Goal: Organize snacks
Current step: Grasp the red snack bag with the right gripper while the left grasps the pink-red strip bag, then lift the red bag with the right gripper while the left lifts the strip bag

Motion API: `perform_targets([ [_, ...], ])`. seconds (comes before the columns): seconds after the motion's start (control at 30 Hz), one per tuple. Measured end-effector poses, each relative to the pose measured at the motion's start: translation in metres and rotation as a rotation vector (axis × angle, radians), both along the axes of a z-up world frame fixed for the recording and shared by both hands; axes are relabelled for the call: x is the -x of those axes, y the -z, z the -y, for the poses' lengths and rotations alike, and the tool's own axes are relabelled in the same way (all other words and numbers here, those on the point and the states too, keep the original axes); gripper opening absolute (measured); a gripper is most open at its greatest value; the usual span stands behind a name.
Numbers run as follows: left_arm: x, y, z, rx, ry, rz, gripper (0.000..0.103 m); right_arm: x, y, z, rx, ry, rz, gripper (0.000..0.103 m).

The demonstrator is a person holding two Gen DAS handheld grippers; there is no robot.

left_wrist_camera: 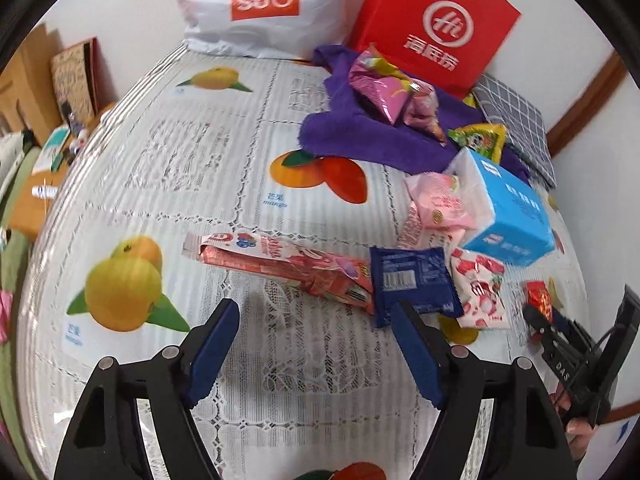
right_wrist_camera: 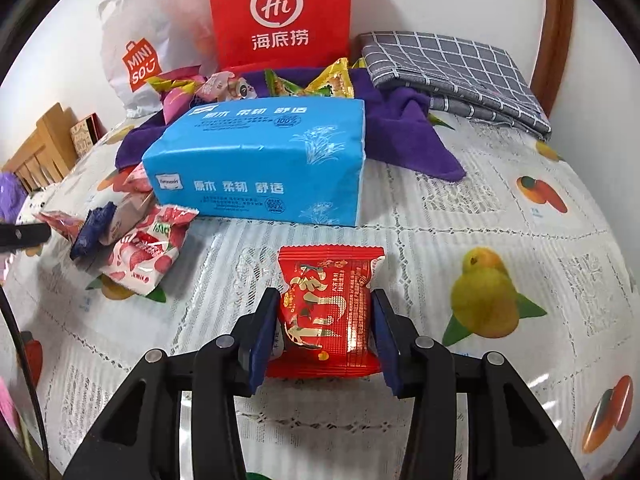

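Right tongs [right_wrist_camera: 325,334] grip the red snack packet [right_wrist_camera: 328,312] low over the bench [right_wrist_camera: 460,208]. Left tongs [left_wrist_camera: 316,344] gape wide, empty, near the blue packet [left_wrist_camera: 412,280].

Red snack packet [right_wrist_camera: 330,312] sides behind jaws; purple cloth [right_wrist_camera: 404,136] partly under tissue pack [right_wrist_camera: 256,160]; packet txt illegible.

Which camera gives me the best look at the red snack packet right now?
The right wrist view: the red packet fills the centre between the right gripper's jaws, with its gold print readable. The left wrist view shows only a small, blurred piece of it at the far right edge, at the tip of the right gripper.
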State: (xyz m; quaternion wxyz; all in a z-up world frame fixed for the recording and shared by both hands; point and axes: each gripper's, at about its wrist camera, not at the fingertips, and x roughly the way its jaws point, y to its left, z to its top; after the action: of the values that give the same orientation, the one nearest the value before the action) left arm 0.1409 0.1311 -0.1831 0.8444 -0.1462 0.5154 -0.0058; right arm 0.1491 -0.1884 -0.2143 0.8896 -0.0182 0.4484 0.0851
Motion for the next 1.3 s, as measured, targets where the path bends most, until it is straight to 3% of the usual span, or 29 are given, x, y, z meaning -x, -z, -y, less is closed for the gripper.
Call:
perform_targets([
  [0.13,0.0,0.005,-0.008,0.017,-0.075,0.046,0.076,-0.002,0.001,0.0,-0.01,-0.004,-0.003,0.046],
  [0.37,-0.007,0.013,-0.006,0.012,-0.114,0.11,0.073,-0.002,0.001,0.0,-0.012,-0.01,-0.004,0.048],
  [0.6,-0.013,0.017,0.001,-0.05,-0.12,0.151,0.071,-0.002,0.001,0.0,-0.022,-0.011,-0.004,0.048],
  [0.77,-0.017,0.02,0.01,-0.136,-0.114,0.177,0.072,-0.002,0.001,0.0,-0.022,-0.011,-0.004,0.049],
  [1.13,-0.015,0.02,0.006,-0.097,-0.115,0.191,0.074,-0.003,0.001,-0.002,0.001,-0.011,-0.002,0.049],
  [1.27,-0.014,0.02,0.005,-0.081,-0.111,0.2,0.062,-0.004,0.001,-0.002,-0.002,-0.011,-0.003,0.049],
  [1.3,-0.014,0.02,0.006,-0.081,-0.109,0.201,0.054,-0.004,0.001,-0.002,-0.003,-0.011,-0.003,0.049],
])
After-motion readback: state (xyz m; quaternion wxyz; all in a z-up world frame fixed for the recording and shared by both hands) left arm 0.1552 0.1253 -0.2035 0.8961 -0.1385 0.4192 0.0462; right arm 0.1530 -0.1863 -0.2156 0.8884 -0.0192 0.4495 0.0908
